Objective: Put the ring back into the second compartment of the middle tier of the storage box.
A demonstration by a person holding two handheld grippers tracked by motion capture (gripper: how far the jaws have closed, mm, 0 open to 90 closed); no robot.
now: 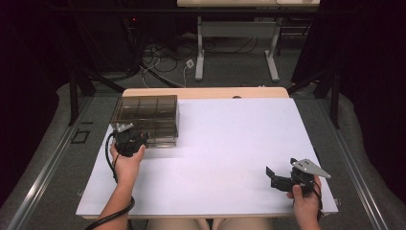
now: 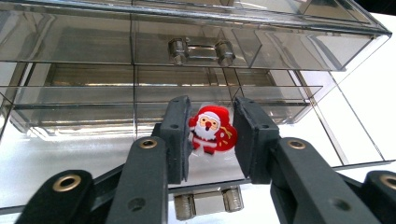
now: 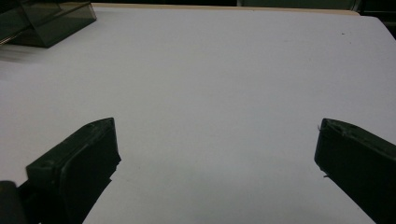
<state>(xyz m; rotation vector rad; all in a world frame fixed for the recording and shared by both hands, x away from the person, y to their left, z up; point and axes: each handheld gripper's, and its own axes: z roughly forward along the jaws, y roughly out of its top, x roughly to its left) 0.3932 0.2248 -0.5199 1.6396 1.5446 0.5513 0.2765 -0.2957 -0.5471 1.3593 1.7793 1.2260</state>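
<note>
A small red-and-white Santa figure (image 2: pixel 212 129) sits between the two black pads of my left gripper (image 2: pixel 212 107), and both pads touch its sides. It hangs over the pulled-out drawer (image 2: pixel 56 158) of a smoky clear plastic drawer box (image 2: pixel 93 46). In the high view the left gripper (image 1: pixel 135 139) is at the front of that box (image 1: pixel 148 112), at the table's left. My right gripper (image 1: pixel 280 173) rests near the front right corner, jaws wide apart with nothing between them (image 3: pixel 215 126).
The white table top (image 1: pixel 230 143) spreads between the two hands. A corner of the drawer box (image 3: pixel 46 23) appears far off in the right gripper view. Desk legs and cables lie on the floor beyond the table.
</note>
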